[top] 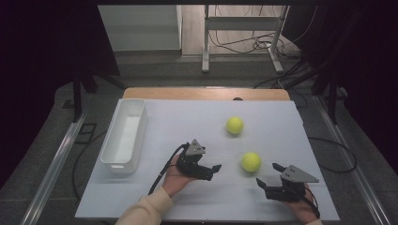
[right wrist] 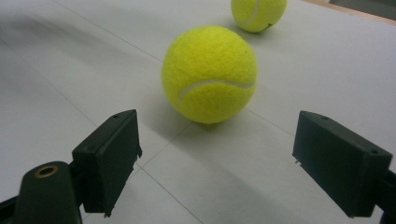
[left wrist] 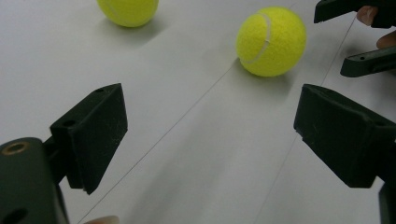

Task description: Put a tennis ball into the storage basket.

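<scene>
the near tennis ball (top: 251, 161) sits on the white table (top: 187, 126), and everything here is placed from it. the right gripper (top: 267, 174) lies just below and right of it, jaws spread wide with nothing between them; in the right gripper view the ball (right wrist: 209, 74) sits dead ahead, centred in the gap and still a little beyond the jaw tips. the left gripper (top: 213, 169) is to the ball's left, also wide and empty, and in its own view the ball (left wrist: 271, 41) lies ahead and off to the right, not lined up.

so the right gripper looks the nearer and better aimed: a straight push forward should bring the jaws to either side of the ball. being round, it has no long axis to match, but it may roll if nudged.

the far tennis ball (top: 234, 125) is up and slightly left, well apart. the white bin (top: 125, 136) stands far to the left. the table's right edge is nearer, with bare surface between.
</scene>
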A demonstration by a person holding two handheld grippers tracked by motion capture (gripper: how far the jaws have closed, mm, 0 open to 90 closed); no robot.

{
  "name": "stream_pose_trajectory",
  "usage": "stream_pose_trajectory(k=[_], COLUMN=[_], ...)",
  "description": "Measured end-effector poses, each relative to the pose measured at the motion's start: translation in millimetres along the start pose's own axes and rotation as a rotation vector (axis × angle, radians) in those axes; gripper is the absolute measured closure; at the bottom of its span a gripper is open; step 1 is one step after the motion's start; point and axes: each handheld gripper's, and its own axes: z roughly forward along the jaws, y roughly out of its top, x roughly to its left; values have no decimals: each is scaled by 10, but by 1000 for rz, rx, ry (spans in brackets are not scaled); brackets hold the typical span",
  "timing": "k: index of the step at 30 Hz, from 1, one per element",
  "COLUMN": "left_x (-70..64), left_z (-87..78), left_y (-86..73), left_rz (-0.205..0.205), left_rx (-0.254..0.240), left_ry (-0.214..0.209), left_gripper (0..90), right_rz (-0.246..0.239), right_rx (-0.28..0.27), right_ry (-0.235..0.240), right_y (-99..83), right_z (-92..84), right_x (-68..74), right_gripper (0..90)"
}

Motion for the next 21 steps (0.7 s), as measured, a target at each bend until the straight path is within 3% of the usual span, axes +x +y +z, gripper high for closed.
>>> stream_pose_trajectory(k=[21], left_x=[-96], left_z=[306], left_y=[108], left_rz=[15], left_rx=[24], left_ry=[-48], left_gripper=[104], right_rz=[-5], right_rx=[11], right_ry=[-4], right_y=[-15], right_z=[1], right_x=[-3], right_gripper=[154])
